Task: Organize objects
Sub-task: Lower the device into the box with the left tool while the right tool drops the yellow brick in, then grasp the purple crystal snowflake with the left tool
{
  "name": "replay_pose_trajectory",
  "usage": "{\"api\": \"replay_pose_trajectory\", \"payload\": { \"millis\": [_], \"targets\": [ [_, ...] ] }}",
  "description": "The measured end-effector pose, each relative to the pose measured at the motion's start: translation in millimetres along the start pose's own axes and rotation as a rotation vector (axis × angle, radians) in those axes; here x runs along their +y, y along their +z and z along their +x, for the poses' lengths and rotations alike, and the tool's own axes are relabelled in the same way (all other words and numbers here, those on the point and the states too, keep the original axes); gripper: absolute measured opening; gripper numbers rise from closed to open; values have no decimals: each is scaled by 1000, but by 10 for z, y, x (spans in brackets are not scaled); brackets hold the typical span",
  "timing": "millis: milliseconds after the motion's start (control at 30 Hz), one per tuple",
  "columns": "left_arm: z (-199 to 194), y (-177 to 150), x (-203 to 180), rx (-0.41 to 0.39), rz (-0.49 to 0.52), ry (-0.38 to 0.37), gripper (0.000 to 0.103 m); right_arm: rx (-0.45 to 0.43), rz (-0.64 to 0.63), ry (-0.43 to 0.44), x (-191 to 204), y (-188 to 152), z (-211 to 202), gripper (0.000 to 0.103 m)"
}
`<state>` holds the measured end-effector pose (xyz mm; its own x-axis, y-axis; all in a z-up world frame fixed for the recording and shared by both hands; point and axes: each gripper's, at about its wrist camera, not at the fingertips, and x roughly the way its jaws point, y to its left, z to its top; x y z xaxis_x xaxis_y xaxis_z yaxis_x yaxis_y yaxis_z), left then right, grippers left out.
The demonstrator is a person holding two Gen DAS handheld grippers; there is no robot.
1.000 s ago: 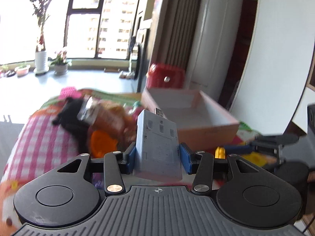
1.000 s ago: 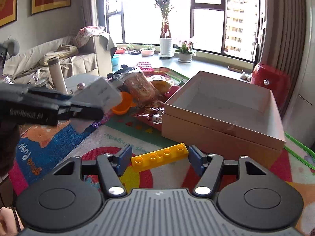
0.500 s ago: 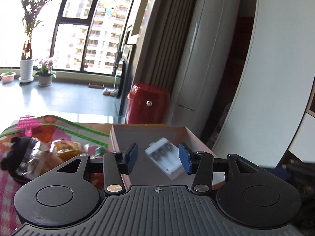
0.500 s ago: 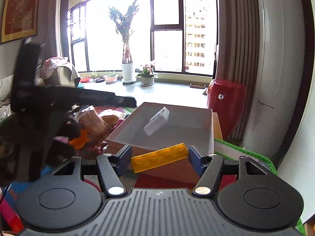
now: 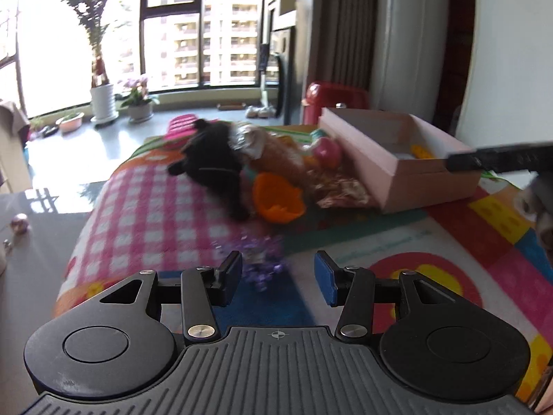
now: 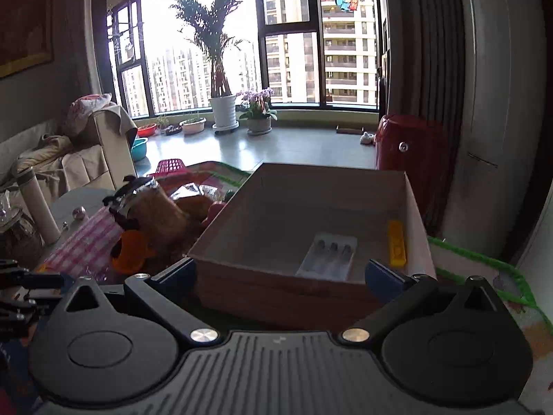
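Observation:
A pink cardboard box [image 6: 413, 207] stands open on the play mat; it also shows in the left wrist view [image 5: 366, 148]. Inside it lie a grey battery case [image 6: 328, 257] and a yellow toy brick [image 6: 396, 242]; the brick also shows in the left wrist view [image 5: 421, 152]. My right gripper [image 6: 280, 275] is open and empty, just in front of the box's near wall. My left gripper [image 5: 278, 276] is open and empty, low over the mat above a purple tinsel clump [image 5: 262, 259]. The right gripper's finger [image 5: 497, 160] shows at the box.
A pile left of the box holds a black plush toy [image 5: 211, 159], a wrapped bread bag [image 5: 276, 155], an orange cup [image 5: 276, 200] and a pink ball [image 5: 326, 150]. A red bin [image 6: 408, 145] stands behind the box. A sofa [image 6: 52, 159] is at the left.
My left gripper let the grey case drop into the box and swung back to the mat. My right gripper moved to the box, opened and released the yellow brick inside.

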<state>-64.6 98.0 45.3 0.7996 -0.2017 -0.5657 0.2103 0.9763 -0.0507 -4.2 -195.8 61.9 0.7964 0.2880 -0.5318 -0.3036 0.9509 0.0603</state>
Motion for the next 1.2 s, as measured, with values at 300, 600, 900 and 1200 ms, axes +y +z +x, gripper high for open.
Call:
{"api": "replay_pose_trajectory", "payload": {
  "millis": [300, 600, 900, 1200],
  "targets": [
    [173, 92, 540, 22, -281, -41, 50, 149, 35, 22, 80, -472, 113, 103],
    [449, 83, 121, 74, -134, -13, 62, 158, 99, 26, -9, -448, 134, 103],
    [463, 44, -131, 82, -13, 76, 60, 151, 33, 39, 166, -409, 105, 103],
    [46, -129, 311, 15, -203, 120, 58, 54, -175, 181, 922, -70, 151, 100]
  ]
}}
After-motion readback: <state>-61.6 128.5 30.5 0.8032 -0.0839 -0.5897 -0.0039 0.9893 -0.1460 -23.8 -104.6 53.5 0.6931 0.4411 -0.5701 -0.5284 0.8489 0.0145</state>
